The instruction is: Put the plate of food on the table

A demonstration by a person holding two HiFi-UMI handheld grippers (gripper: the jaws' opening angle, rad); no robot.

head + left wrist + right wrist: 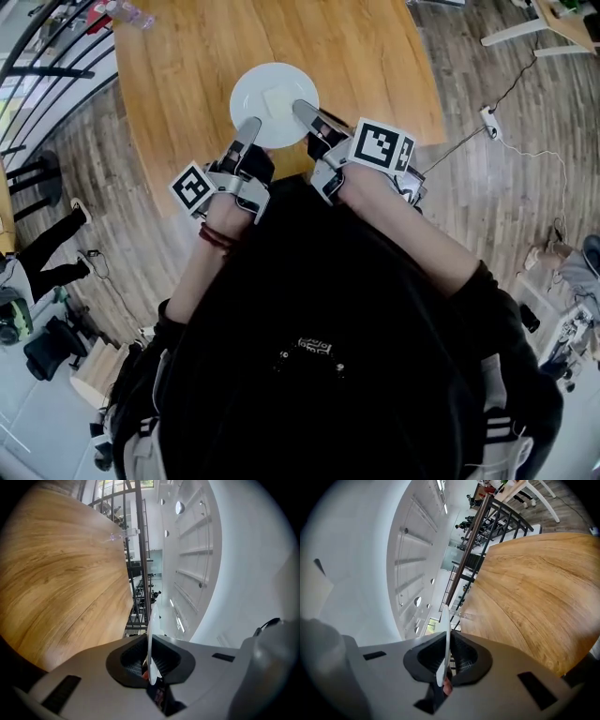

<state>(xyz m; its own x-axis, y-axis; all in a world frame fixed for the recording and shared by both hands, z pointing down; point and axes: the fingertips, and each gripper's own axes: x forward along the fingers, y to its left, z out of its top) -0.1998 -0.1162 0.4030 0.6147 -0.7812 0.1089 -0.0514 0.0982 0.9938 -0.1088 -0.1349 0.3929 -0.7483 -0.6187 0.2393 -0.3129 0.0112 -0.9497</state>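
The wooden worktop (375, 56) is filling the upper middle of the head view, plank floor (497, 197) is spreading around it, and a black railing (37, 66) is curving through the upper left corner. We are standing at the worktop's near edge, our black top (319, 356) taking up the lower half of the frame. We are holding the round white plate (272, 94) over the worktop, just inside that near edge and a little left of the frame's centre. The left claw (249, 124) is clenching the plate's lower left rim, and the right claw (302, 109) is clenching its lower right rim. In both gripper views the plate is showing edge-on as a thin white line, with ribbed pads (164, 660) pressing on it from either side. The room behind is showing between that line and the wood, so the plate is appearing clear of the worktop. A clear bottle (127, 14) is lying at the worktop's upper left corner. A pale square piece of food (277, 98) is sitting at the plate's middle. A red bracelet (216, 236) is circling our left wrist.
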